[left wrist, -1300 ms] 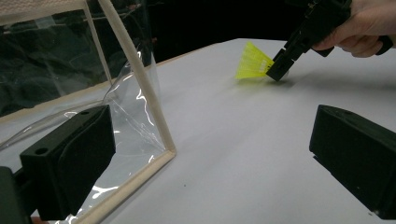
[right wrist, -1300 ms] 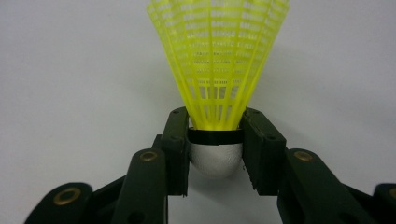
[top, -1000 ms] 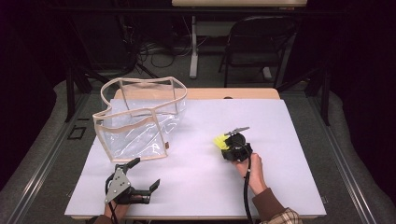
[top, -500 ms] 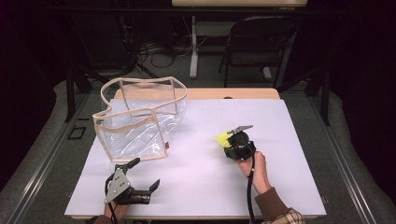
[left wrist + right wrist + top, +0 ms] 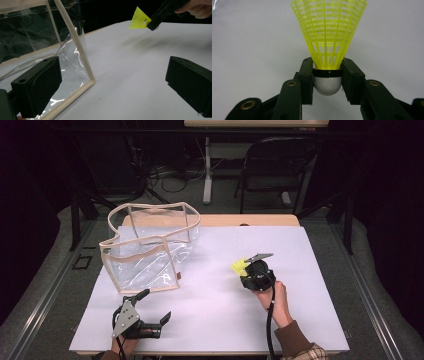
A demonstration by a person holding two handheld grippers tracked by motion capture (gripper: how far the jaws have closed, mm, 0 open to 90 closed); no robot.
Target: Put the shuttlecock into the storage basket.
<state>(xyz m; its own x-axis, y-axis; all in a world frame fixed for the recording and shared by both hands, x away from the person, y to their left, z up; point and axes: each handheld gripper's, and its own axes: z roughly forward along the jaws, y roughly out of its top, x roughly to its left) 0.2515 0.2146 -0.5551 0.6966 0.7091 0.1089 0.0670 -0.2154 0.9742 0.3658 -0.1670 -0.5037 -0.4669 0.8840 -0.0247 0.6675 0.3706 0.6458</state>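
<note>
- Neon-yellow plastic mesh shuttlecock (image 5: 329, 32), grid-patterned skirt, white rounded cork, thin black band, centre frame.
- Clear transparent vinyl bag (image 5: 150, 252) with beige fabric trim, upper left.
- White table sheet (image 5: 220, 315).
- Black gripper jaws, brass-coloured pivots.

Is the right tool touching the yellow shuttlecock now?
Touching. In the right gripper view, the right tool has both jaws pressed against the white cork base of the yellow shuttlecock, one on each side, with no gap.
</note>
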